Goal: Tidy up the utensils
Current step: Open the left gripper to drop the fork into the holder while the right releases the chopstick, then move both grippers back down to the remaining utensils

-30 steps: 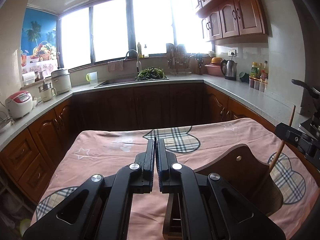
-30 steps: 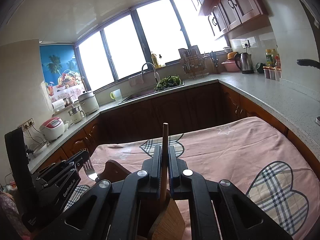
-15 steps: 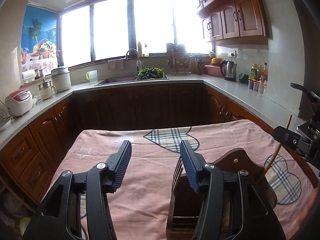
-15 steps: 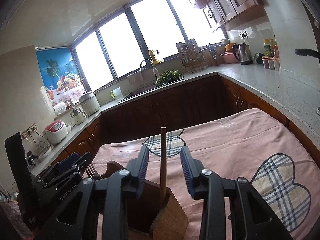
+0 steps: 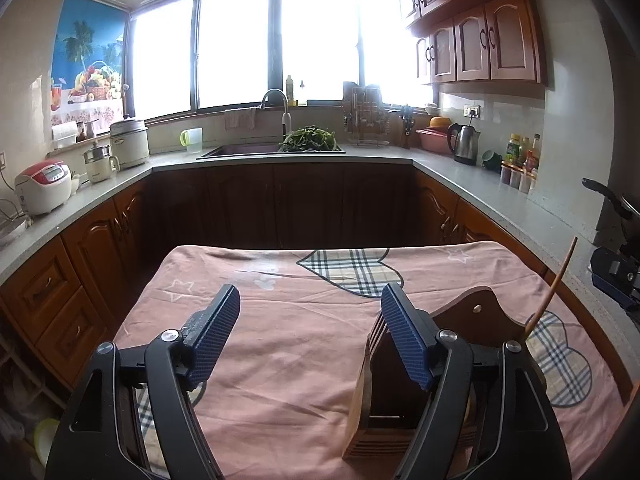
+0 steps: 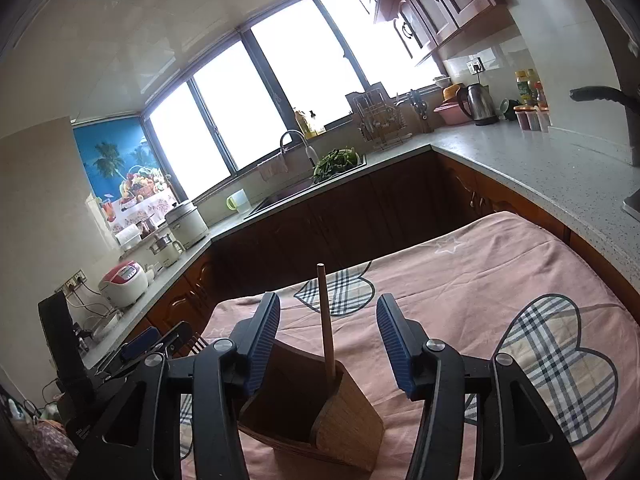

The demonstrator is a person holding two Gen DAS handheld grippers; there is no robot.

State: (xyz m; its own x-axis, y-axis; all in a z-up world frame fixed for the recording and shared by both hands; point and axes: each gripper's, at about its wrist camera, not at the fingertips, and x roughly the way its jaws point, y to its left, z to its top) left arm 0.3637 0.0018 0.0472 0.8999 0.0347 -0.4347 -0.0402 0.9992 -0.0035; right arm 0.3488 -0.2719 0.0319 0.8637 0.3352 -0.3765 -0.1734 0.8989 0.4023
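A wooden utensil holder (image 6: 320,412) stands on the pink tablecloth (image 6: 460,288). It also shows in the left wrist view (image 5: 468,332) behind my right finger. A wooden chopstick (image 6: 326,320) stands upright in the holder and shows leaning in the left wrist view (image 5: 552,288). My right gripper (image 6: 328,340) is open, its fingers either side of the chopstick without touching it. My left gripper (image 5: 310,336) is open and empty, just left of the holder. Fork tines (image 6: 196,342) show next to the left gripper in the right wrist view.
The table (image 5: 280,280) has a pink cloth with plaid hearts. Kitchen counters surround it, with a rice cooker (image 5: 44,188), a sink (image 5: 244,150) and a kettle (image 5: 464,144). A dark pan handle (image 6: 600,94) sticks out at right.
Both grippers have opened. The right one let go of the chopstick, which now stands in the holder. The left one let go of the fork and drew back.
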